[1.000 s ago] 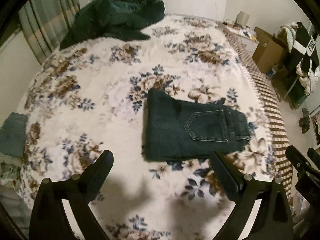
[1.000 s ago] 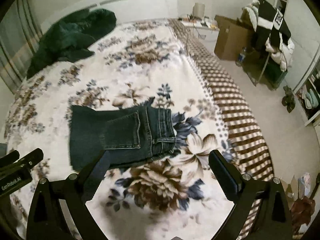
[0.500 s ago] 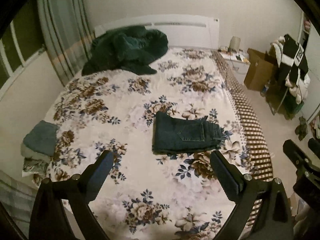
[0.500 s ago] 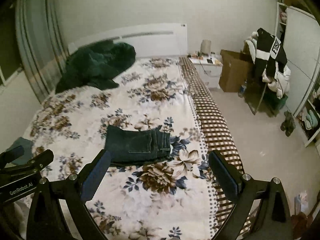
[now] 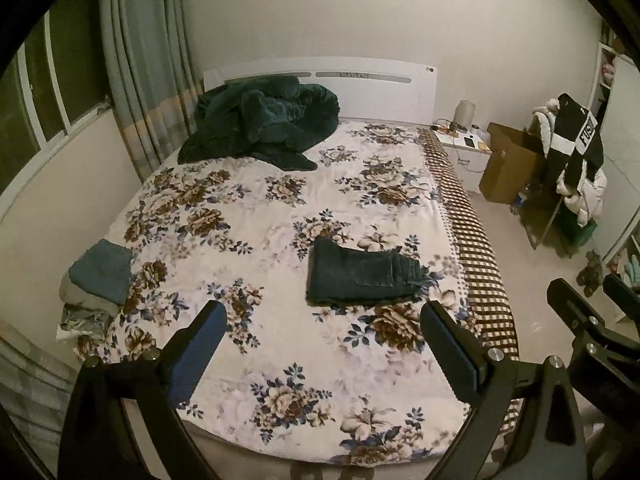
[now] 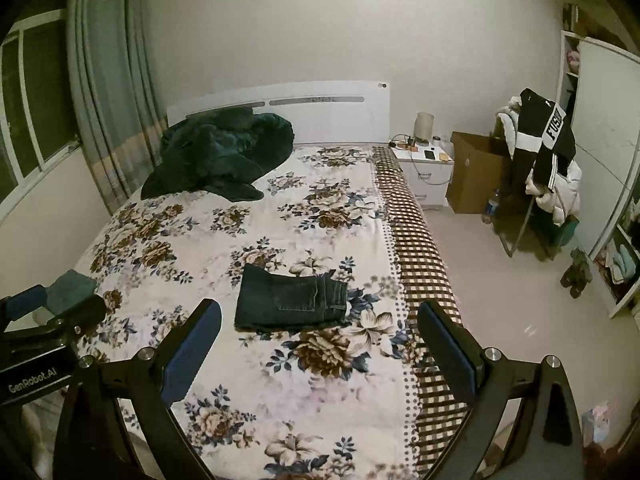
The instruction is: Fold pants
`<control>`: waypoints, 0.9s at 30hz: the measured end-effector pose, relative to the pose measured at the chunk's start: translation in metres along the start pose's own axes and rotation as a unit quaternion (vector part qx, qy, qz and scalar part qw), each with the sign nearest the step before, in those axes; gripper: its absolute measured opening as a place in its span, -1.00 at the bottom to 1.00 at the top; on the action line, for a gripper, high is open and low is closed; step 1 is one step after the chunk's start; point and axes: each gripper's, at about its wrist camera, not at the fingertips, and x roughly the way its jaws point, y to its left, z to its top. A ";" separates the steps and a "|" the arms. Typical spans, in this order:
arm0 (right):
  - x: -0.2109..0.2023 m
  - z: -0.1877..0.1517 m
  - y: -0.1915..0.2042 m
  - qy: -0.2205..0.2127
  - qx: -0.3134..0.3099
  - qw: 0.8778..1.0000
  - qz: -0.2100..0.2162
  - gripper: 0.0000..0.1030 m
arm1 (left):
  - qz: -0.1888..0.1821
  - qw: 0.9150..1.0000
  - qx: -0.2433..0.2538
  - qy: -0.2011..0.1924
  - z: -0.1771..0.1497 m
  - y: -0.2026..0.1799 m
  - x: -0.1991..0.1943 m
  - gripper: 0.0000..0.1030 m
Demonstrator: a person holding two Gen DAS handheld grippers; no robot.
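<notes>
On the bed [image 5: 280, 360], one folded pair of pants [image 5: 360, 276] lies; both grippers' jaws spread, empty.

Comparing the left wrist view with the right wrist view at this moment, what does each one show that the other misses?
Only the left wrist view shows the full stack of folded clothes at the bed's left edge, with the right gripper in its corner. Only the right wrist view shows the wardrobe shelves and the left gripper. Both share the folded jeans lying free on the floral blanket, the green duvet, and open, empty jaws.
</notes>
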 end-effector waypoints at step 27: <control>-0.015 0.001 -0.003 0.009 0.013 1.000 -0.014 1.00 | 0.011 1.000 0.019 -0.009 0.001 0.005 -0.015 1.00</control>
